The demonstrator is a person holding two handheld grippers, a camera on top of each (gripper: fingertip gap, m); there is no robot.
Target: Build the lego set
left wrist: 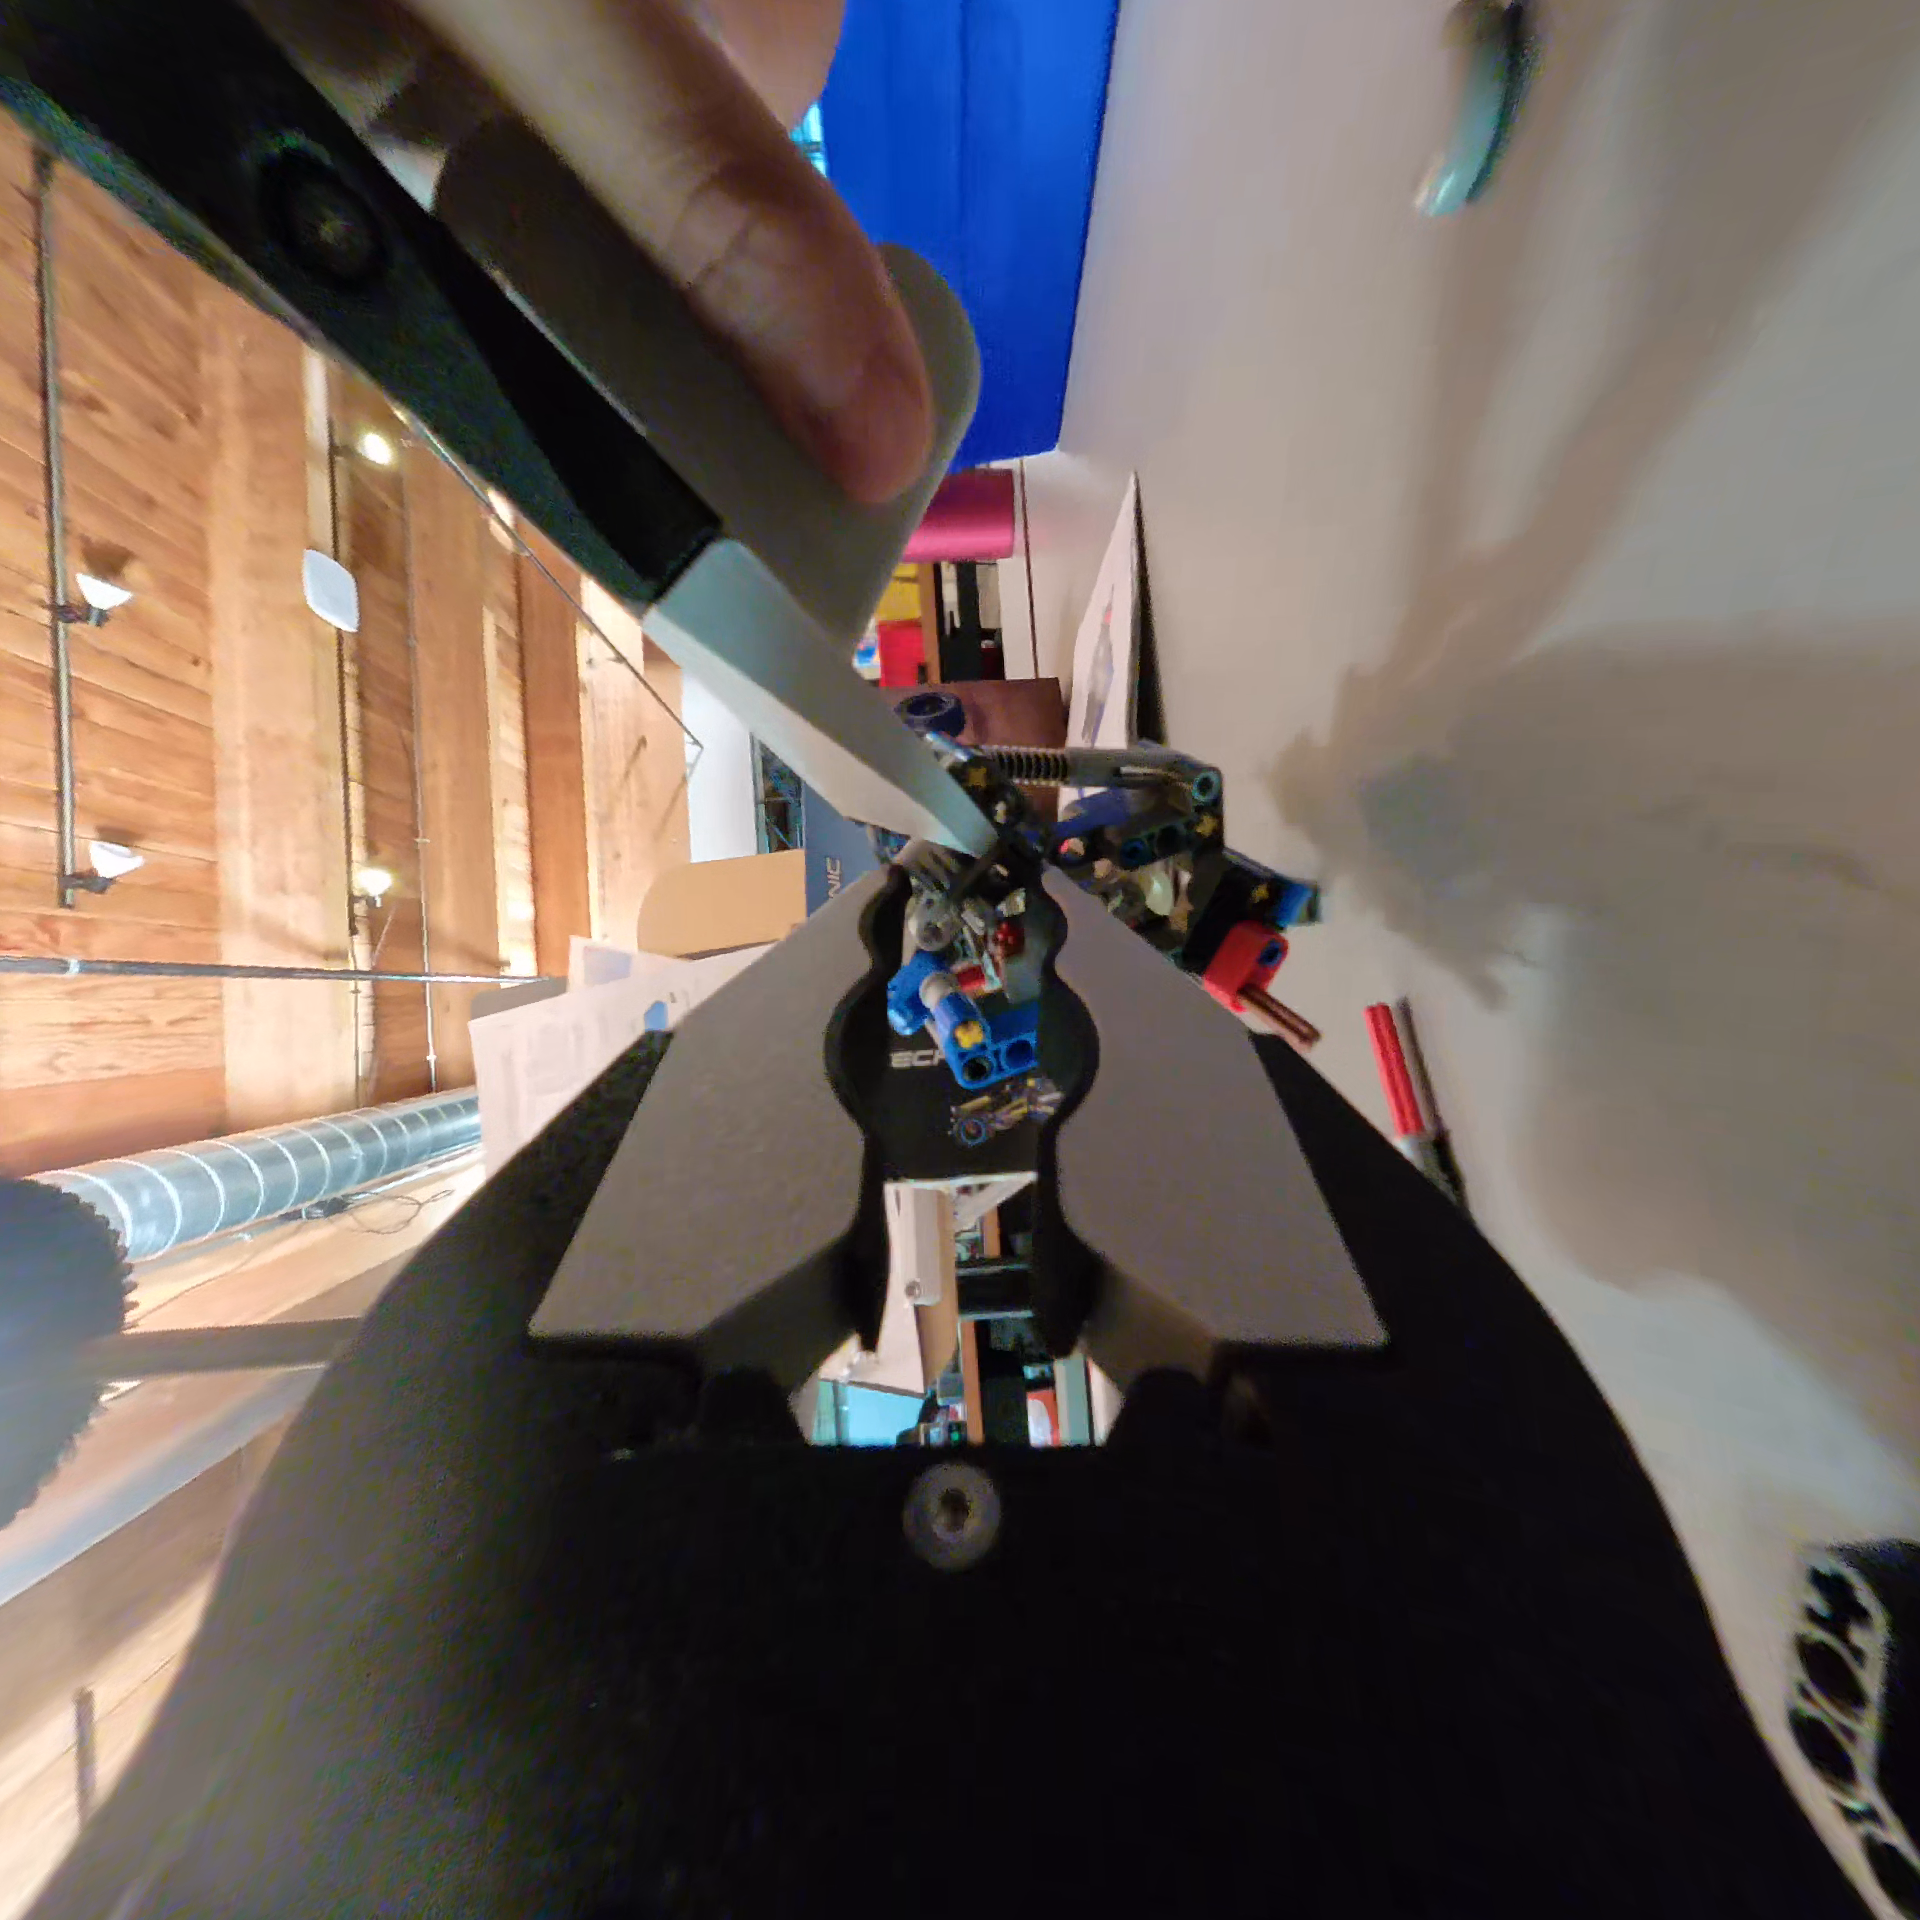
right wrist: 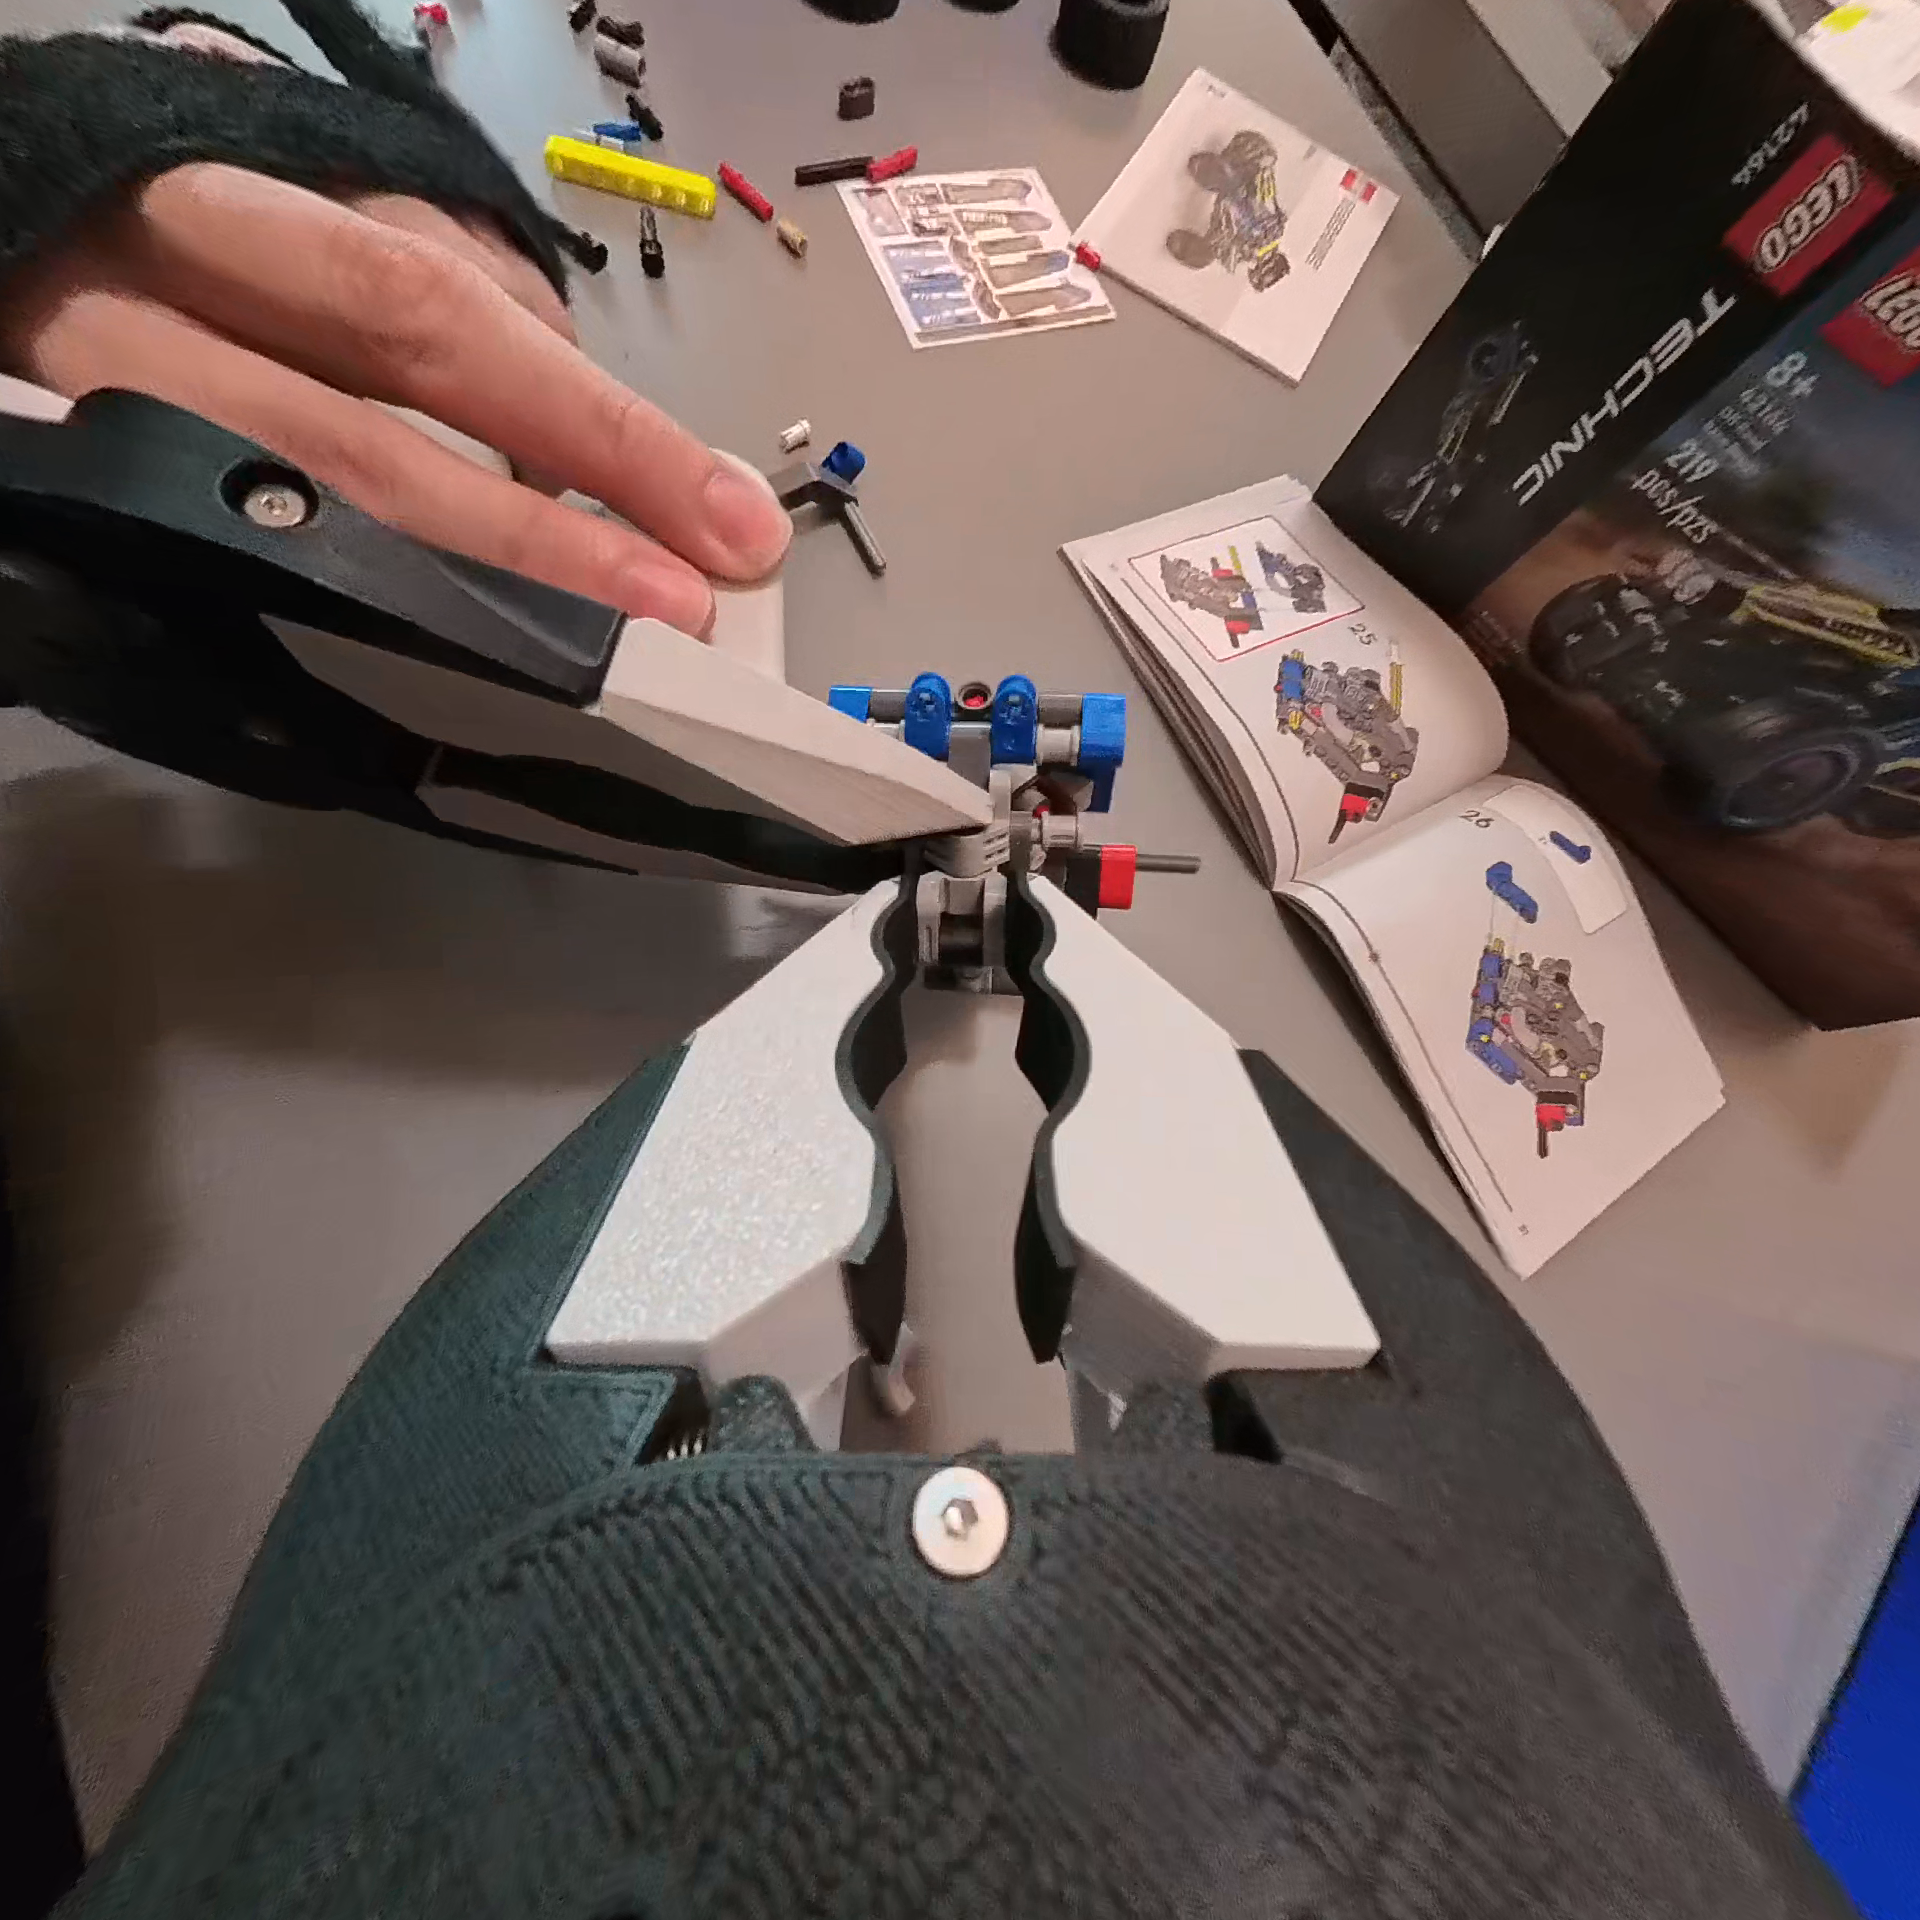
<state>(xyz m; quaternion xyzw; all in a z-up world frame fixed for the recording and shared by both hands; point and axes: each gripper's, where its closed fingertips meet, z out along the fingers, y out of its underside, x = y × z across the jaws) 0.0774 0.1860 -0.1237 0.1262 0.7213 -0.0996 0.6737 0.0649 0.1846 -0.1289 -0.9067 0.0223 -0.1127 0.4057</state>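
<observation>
Chassis (right wrist: 987,821) was gripped between both jaws, right gripper (right wrist: 961,904) and left gripper (left wrist: 971,894) alike; opposing pulls risked popping pins loose over counter (right wrist: 416,1039).

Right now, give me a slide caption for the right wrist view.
Both grippers pinch the half-built lego model beside the open instruction booklet.

Blue-grey lego assembly (right wrist: 997,800), held aloft
</observation>
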